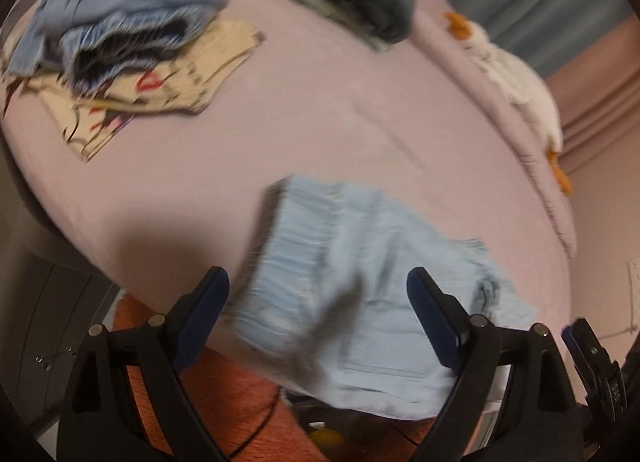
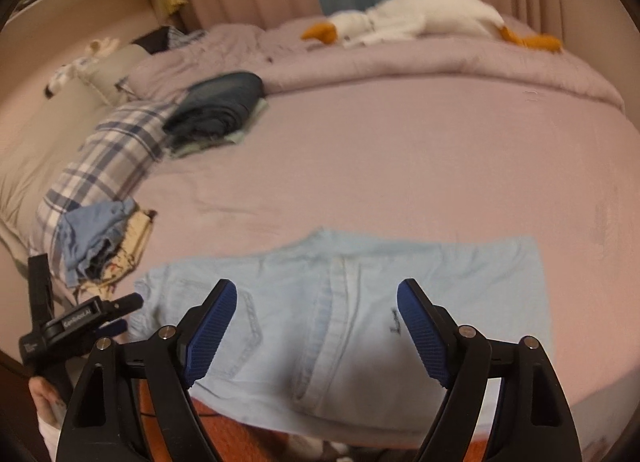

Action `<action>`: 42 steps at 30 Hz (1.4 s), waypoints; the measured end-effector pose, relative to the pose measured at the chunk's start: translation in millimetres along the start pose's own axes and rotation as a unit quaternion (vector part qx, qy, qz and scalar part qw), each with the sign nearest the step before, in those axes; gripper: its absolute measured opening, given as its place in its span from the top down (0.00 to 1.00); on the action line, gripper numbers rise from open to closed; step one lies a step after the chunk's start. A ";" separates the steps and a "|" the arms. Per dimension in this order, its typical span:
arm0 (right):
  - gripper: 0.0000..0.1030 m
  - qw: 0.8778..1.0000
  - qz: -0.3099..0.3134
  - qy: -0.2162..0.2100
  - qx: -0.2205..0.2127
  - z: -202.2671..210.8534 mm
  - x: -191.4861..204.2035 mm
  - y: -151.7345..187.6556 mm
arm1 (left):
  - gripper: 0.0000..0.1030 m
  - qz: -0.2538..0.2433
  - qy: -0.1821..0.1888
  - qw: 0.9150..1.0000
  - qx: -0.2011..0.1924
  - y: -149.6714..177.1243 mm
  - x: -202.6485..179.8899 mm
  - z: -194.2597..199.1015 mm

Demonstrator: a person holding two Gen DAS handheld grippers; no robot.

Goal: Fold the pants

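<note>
Light blue denim pants (image 2: 340,322) lie folded on the pink bed sheet (image 2: 400,166) at the near edge, part hanging over it. In the left wrist view the same pants (image 1: 352,294) look blurred and bunched. My left gripper (image 1: 318,290) hovers open above them, nothing between its fingers. My right gripper (image 2: 316,302) is open too, just above the pants near the seam. In the right wrist view the left gripper (image 2: 120,314) shows at the pants' left end, held by a hand. In the left wrist view the right gripper (image 1: 588,346) peeks in at the right.
A pile of blue and dark clothes (image 1: 120,22) lies on a cream printed cloth (image 1: 160,94) at the left. A dark folded stack (image 2: 220,102) sits farther back beside a plaid pillow (image 2: 112,158). A white plush goose (image 2: 420,18) rests on the bunched quilt. An orange rug (image 1: 224,402) lies below.
</note>
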State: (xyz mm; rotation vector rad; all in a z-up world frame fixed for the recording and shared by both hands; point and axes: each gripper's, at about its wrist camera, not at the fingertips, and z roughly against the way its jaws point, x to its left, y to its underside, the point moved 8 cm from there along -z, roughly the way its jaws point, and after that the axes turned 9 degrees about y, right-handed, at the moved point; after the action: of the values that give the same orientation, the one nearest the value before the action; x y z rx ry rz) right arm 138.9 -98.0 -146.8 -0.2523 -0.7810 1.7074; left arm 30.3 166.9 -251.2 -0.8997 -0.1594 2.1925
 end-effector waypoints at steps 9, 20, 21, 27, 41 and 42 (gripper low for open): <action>0.20 0.998 -0.026 0.053 0.039 -12.0 -39.3 16.7 | 0.15 0.045 0.020 0.998 0.036 21.3 22.2 -16.8; 0.20 0.996 -0.038 0.044 0.065 -24.4 -53.9 35.8 | 0.41 0.055 0.004 0.998 0.025 32.5 24.3 -18.3; 0.20 0.996 -0.040 0.042 0.065 -25.5 -55.3 36.2 | 0.45 0.064 0.008 0.998 0.019 32.8 25.3 -17.3; 0.20 0.995 -0.062 0.016 0.078 -29.1 -59.5 37.8 | 0.60 0.095 0.020 0.995 0.017 31.2 23.2 -12.5; 0.20 0.993 -0.083 0.024 0.076 -25.6 -75.2 42.9 | 0.68 0.062 0.011 0.998 -0.005 15.6 -8.7 6.6; 0.20 0.993 -0.084 0.026 0.074 -24.1 -76.5 42.3 | 0.69 0.058 0.015 0.998 -0.008 13.9 -12.7 8.4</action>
State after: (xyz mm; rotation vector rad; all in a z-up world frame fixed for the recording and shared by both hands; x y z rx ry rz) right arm 141.6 -164.2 -208.8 -0.1244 -0.6169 1.5839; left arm 22.5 149.6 -243.0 -0.9720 -0.1129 2.2852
